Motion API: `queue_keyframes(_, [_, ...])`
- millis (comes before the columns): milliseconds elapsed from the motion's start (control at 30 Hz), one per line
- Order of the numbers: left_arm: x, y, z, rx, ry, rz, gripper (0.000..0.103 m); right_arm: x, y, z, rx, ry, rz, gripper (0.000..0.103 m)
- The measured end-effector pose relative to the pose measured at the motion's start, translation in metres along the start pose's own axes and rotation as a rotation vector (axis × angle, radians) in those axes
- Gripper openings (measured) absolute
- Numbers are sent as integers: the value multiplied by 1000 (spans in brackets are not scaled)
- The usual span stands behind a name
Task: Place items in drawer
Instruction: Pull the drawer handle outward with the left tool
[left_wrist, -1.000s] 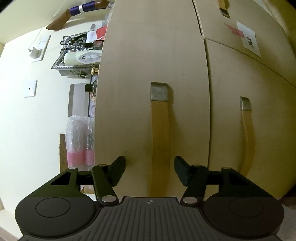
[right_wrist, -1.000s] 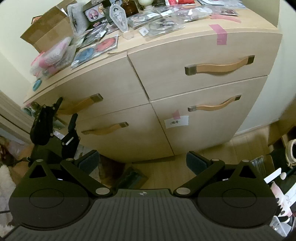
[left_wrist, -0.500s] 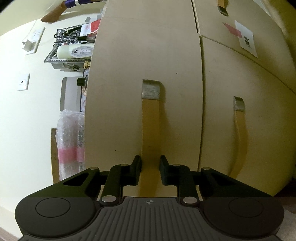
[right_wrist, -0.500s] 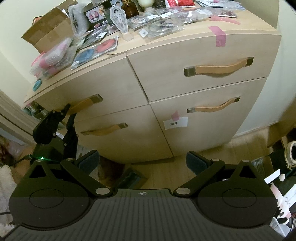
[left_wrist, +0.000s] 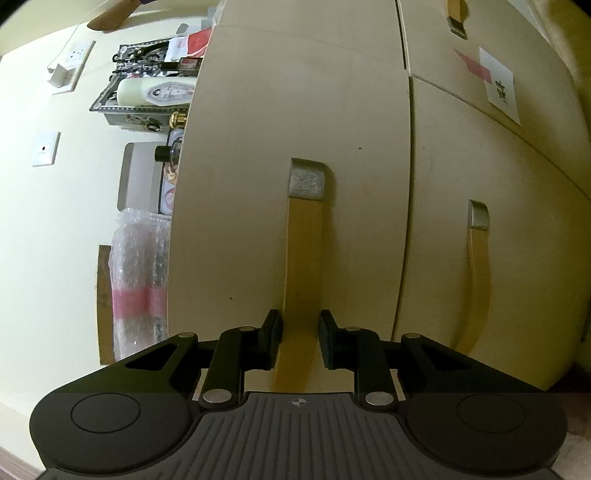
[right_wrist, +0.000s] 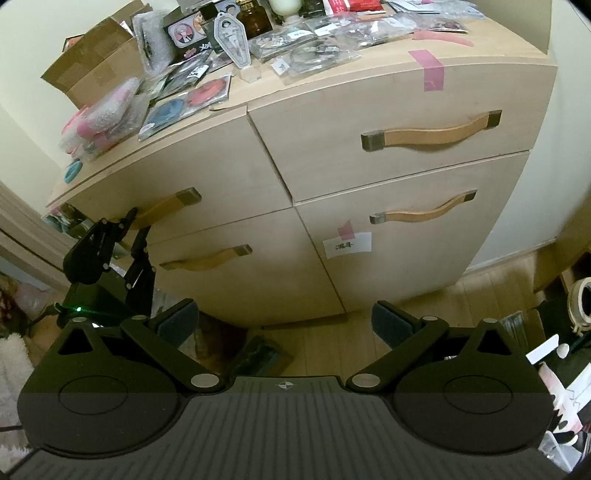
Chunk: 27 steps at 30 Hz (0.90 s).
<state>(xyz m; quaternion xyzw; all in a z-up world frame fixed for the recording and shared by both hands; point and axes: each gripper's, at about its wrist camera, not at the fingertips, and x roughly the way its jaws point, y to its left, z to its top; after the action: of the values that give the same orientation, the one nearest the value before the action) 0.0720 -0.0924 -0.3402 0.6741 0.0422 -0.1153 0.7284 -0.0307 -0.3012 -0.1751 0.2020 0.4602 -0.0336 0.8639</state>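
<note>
the surface (right_wrist: 480, 51) is littered with packets; the upper-left handle (left_wrist: 301, 258) is clamped by the left hand-held gripper (left_wrist: 300, 339); the right hand-held gripper (right_wrist: 282, 325) is held wide apart over floor (right_wrist: 332, 339) at 6 o'clock.

cardboard box (right_wrist: 94, 72) | wall socket (left_wrist: 45, 148) | tape roll (right_wrist: 581, 302)

A home bedroom: wooden dresser (right_wrist: 369, 229) topped with cluttered trinkets (right_wrist: 258, 51), wood floor (right_wrist: 480, 295)
</note>
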Motion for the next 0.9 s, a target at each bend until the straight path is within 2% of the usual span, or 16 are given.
queue_keyframes(133, [-1,4,0,-19,-5,-15,21,0,-1,0,1,-2,2,103])
queue_keyframes(500, [-6,-2,1,60,4,0,20,-5,-2,-2,10,-17,9,103])
queue_keyframes(733, [-29,-3,1,32,13,-17,20,-7,-2,-6,10,-24,19,103])
queue_keyframes(900, [-56,-1,-1,10,11,-57,20,-9,2,-10,-3,-26,31,103])
